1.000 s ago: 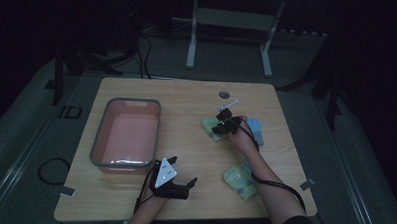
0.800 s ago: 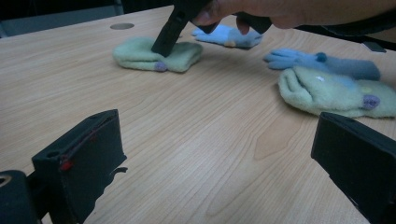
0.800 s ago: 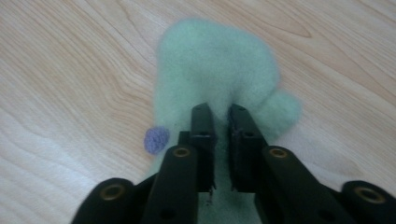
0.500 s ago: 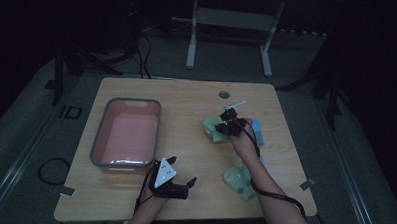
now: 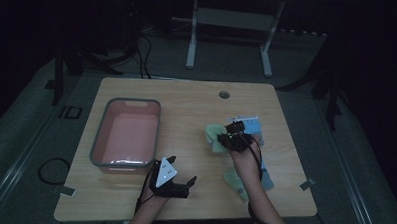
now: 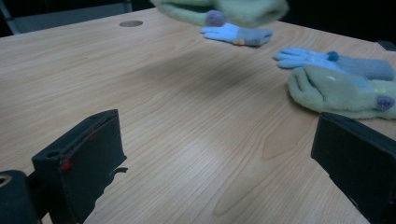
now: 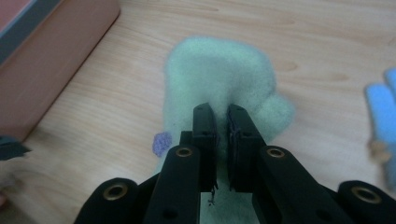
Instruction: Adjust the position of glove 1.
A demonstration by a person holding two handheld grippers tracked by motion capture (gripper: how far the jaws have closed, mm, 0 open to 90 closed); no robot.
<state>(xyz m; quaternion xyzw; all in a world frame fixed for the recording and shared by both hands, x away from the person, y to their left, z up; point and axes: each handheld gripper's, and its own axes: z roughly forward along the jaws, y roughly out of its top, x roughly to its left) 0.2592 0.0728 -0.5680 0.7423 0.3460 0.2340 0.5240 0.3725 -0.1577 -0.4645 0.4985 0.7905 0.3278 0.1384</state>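
At the left of the table (image 5: 137, 90) stands the pink bin (image 5: 127, 133). Near its front right corner the left gripper (image 5: 180, 172) rests by the near edge, jaws spread wide with nothing between them. Right of centre, the right gripper (image 7: 222, 122) has just closed and pinches the green glove (image 7: 219, 74), which hangs from its jaws above the wood, its fluffy end toward the bin. A blue glove (image 6: 238, 33) lies just beyond.

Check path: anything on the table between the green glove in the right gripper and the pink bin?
Nothing visible. The right gripper holds the green glove, and only bare table lies between it and the pink bin. The left gripper sits nearer the front edge.
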